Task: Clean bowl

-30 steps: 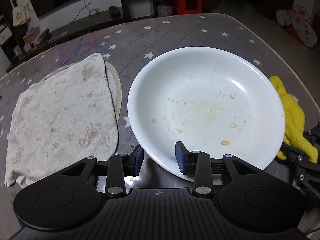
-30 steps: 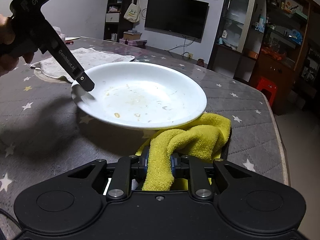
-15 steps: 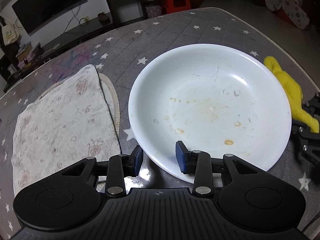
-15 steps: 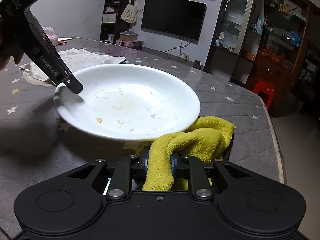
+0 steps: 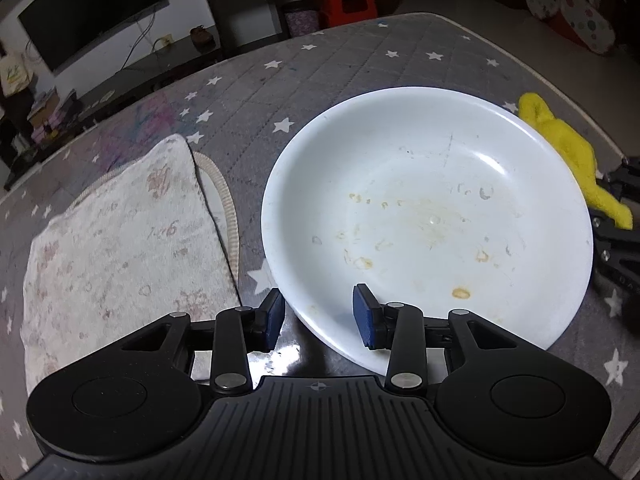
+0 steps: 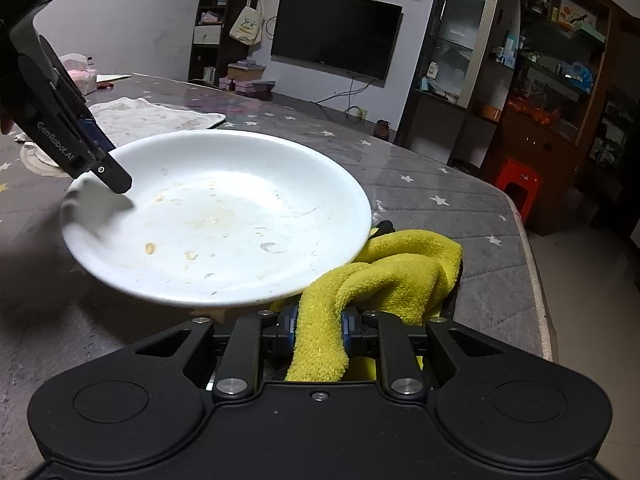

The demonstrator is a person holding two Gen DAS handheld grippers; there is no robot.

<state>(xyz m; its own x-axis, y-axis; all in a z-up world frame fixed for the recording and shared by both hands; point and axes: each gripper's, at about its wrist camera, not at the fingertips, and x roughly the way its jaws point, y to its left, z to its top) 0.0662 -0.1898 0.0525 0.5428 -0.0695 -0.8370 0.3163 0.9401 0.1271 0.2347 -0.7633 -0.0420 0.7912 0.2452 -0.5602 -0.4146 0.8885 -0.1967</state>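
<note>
Shifting leftward in the right wrist view since a second ago, the white bowl [image 6: 224, 216] is sitting on the starred table [image 6: 460, 216]; left gripper [image 5: 318, 318] is opening astride its rim, pads not pressing; right gripper [image 6: 318, 330] is clenching the yellow cloth [image 6: 380, 276] beside it

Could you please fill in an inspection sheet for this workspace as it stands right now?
Surface: grey quilted table cover with white stars.
Job's things: white bowl with yellowish food marks inside; yellow cloth beside its rim.
Clutter: pale patterned towel lying flat over a round mat.
Grippers: left gripper straddles the bowl's near rim, jaws opening, pads not pressing; right gripper shut on the yellow cloth.
Cables: wires hang below the television down to a wall socket.
Surroundings: dim living room with shelves, red stool, tote bag on the wall.
</note>
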